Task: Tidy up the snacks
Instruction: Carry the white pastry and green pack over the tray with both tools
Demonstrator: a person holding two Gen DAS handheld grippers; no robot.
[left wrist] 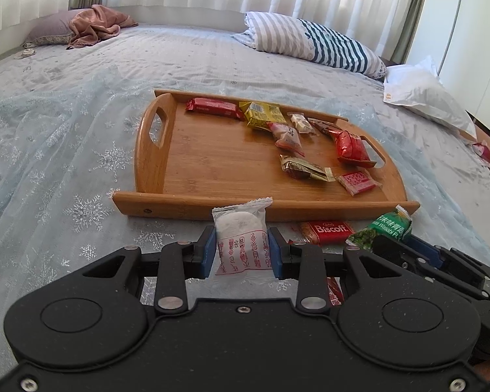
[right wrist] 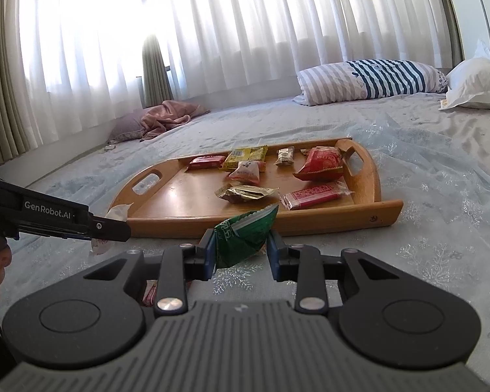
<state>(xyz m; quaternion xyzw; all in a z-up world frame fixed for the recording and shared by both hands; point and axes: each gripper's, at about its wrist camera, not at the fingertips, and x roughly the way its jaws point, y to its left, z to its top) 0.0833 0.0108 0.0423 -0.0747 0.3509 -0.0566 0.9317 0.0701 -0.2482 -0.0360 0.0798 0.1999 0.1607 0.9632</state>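
Observation:
A wooden tray (left wrist: 166, 150) (right wrist: 369, 192) lies on the bed and holds several wrapped snacks. My left gripper (left wrist: 241, 248) is shut on a white snack packet with red print (left wrist: 240, 235), held just in front of the tray's near rim. My right gripper (right wrist: 241, 246) is shut on a green wasabi snack packet (right wrist: 245, 235) (left wrist: 385, 227), also just in front of the tray. A red Biscoff packet (left wrist: 330, 230) lies on the bedspread between the two grippers. The left gripper also shows in the right wrist view (right wrist: 107, 228).
The bed has a pale snowflake bedspread (left wrist: 65, 150). A striped pillow (left wrist: 317, 42), a white pillow (left wrist: 424, 94) and a pink blanket (left wrist: 98, 26) lie at the far side. More snack packets lie at the bed's right edge (left wrist: 483, 152). Curtains hang behind.

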